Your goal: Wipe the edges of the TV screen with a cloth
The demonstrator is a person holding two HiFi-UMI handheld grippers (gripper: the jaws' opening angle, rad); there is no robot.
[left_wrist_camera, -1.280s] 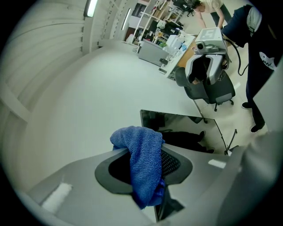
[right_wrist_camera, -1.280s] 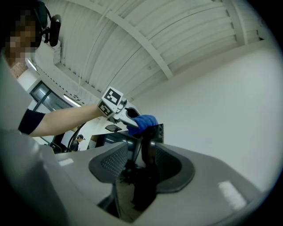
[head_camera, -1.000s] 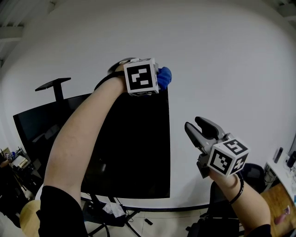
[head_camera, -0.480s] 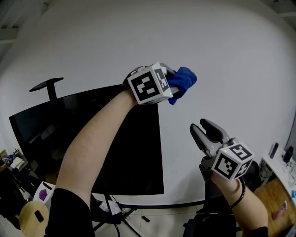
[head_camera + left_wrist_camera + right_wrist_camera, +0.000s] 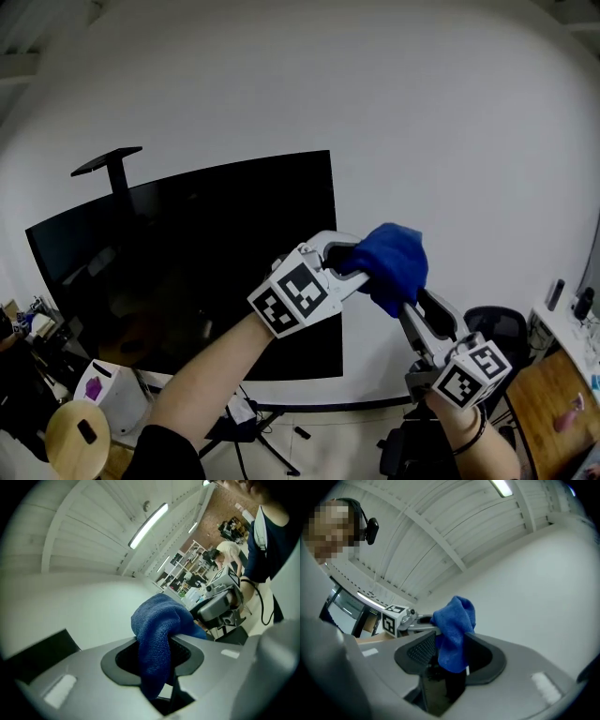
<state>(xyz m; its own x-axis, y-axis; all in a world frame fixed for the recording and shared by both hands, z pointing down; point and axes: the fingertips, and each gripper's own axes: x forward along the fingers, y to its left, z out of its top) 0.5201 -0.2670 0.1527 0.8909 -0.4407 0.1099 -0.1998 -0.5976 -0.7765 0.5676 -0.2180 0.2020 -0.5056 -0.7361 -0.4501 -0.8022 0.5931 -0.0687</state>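
The black TV screen (image 5: 187, 272) stands on a stand against a white wall. My left gripper (image 5: 352, 262) is shut on a blue cloth (image 5: 389, 262), just off the screen's right edge at mid height. The cloth (image 5: 157, 634) bulges out between its jaws. My right gripper (image 5: 412, 305) reaches up from below right, its jaws standing open around the cloth's lower part. In the right gripper view the cloth (image 5: 452, 630) hangs between those jaws (image 5: 450, 656), with the left gripper (image 5: 424, 620) behind it. The right gripper (image 5: 220, 606) also shows past the cloth in the left gripper view.
A black office chair (image 5: 492, 328) stands at the lower right, beside a wooden tabletop (image 5: 562, 403). A round wooden stool (image 5: 80, 436) and a white bin (image 5: 103, 389) sit at the lower left, in front of the TV's stand legs (image 5: 234, 427).
My left gripper has carried the cloth down from the screen's top right corner to beside its right edge. It has met the right gripper, whose jaws now stand around the cloth.
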